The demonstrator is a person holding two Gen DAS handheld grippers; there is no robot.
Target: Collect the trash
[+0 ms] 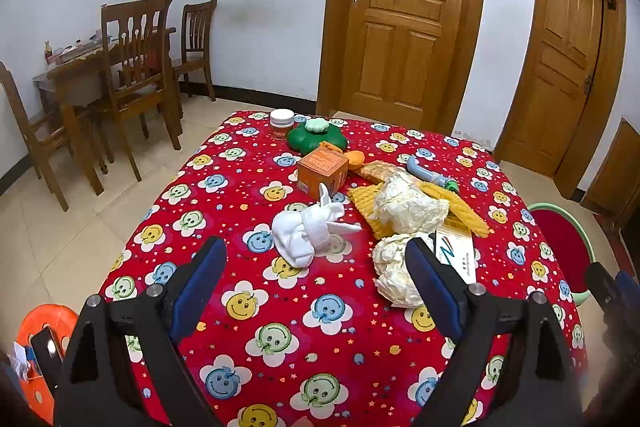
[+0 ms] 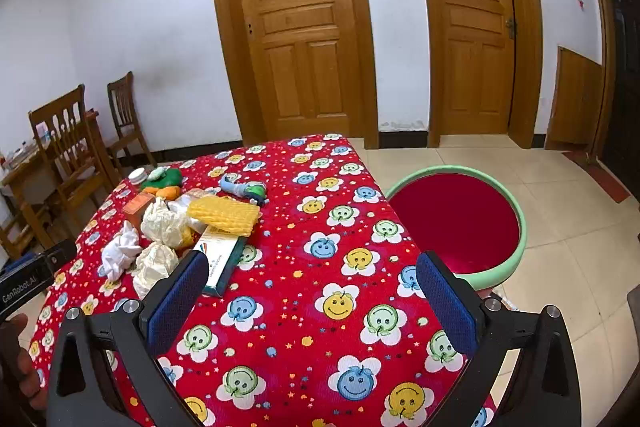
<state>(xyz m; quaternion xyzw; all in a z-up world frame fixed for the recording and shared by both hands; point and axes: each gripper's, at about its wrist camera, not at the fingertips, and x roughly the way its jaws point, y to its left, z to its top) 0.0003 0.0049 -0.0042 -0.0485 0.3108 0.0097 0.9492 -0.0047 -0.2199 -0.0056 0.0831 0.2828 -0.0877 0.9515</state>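
Both the left claw (image 1: pixel 316 279) and the right claw (image 2: pixel 312 291) are held spread apart and empty above the worktop (image 1: pixel 320 339), presumably readied for the crumpled paper wads (image 1: pixel 412 205) heaped at centre frame among mixed clutter.

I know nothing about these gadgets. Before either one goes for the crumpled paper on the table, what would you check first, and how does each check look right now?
1. Left hand-held gripper open and holding nothing: ok.
2. Right hand-held gripper open and holding nothing: ok.
3. Near crumpled paper ball reachable, nothing on top: ok.
4. Second paper ball free to lift: cannot tell, it rests on the yellow cloth.
5. White rag counts as trash: cannot tell.
6. Bin to drop trash into: cannot tell, only a red basin shows beside the table.
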